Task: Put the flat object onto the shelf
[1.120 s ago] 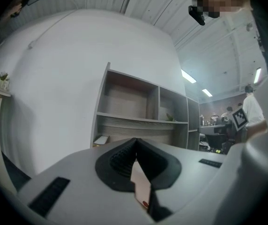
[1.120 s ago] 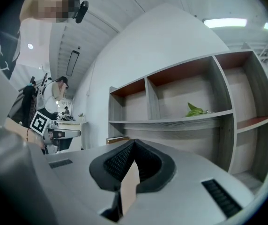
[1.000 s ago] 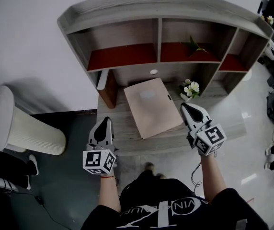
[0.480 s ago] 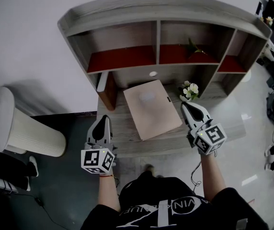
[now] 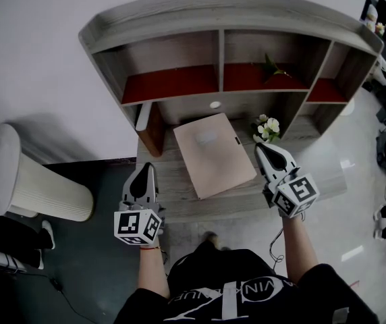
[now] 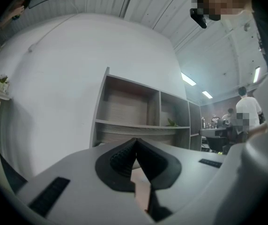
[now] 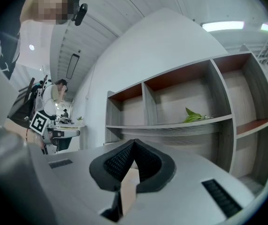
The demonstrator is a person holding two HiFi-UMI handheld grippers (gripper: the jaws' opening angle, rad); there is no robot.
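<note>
The flat object [image 5: 213, 152] is a tan rectangular board that lies skewed on the grey desk top [image 5: 173, 194], below the wooden shelf unit [image 5: 173, 83] with its red-floored compartments. My left gripper [image 5: 145, 169] hovers at the desk's front left, to the left of the board, shut and empty. On the other side my right gripper [image 5: 263, 148] points at the board's right edge, also shut with nothing in it. In the left gripper view the closed jaws [image 6: 135, 140] face the shelf [image 6: 138, 125]. The right gripper view shows closed jaws [image 7: 134, 142] below the shelf [image 7: 171, 125].
White flowers [image 5: 268, 125] stand on the desk right of the board, close to my right gripper. A green sprig [image 5: 272, 65] lies in the middle-right compartment. A brown upright piece [image 5: 154, 127] stands at the desk's back left. A white ribbed cylinder [image 5: 44, 187] is on the floor at left.
My left gripper has drawn back slightly toward the person. The board and my right gripper have barely shifted.
</note>
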